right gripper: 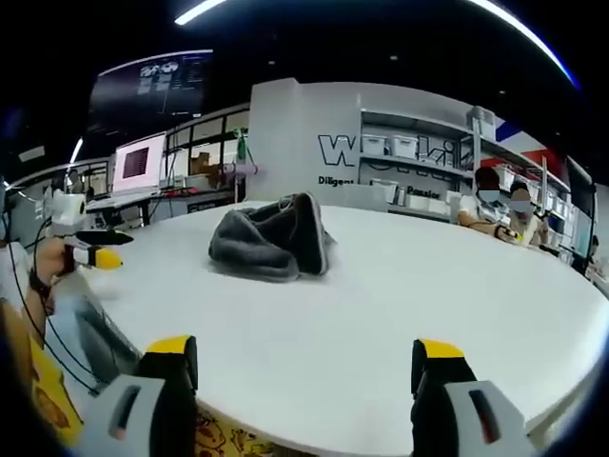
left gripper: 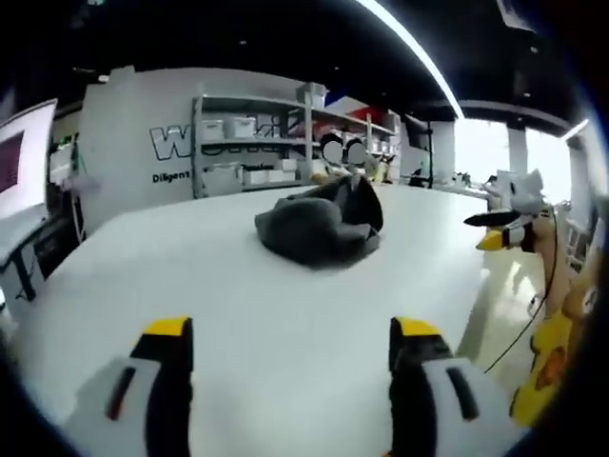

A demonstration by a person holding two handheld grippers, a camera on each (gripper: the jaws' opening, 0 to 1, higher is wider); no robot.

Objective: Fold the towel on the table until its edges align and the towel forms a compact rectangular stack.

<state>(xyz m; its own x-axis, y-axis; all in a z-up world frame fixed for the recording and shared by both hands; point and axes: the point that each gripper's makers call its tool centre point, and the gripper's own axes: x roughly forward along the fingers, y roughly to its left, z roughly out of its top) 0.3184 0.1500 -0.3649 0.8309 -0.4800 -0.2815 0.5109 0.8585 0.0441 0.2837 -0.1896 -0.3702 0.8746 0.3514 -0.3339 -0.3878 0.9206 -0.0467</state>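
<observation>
Right gripper view, crumpled towel point(right gripper: 273, 240), wall lettering point(right gripper: 381, 150) partly hidden

The crumpled grey towel point(left gripper: 321, 227) is the one obstacle on the white worktop point(left gripper: 238, 314). On every visible side of the towel the worktop lies bare, with open room between it and each tool's spread jaws. Shelving point(left gripper: 252, 143) and seated people point(right gripper: 500, 214) stand well beyond the towel, off the worktop's far edge.
</observation>
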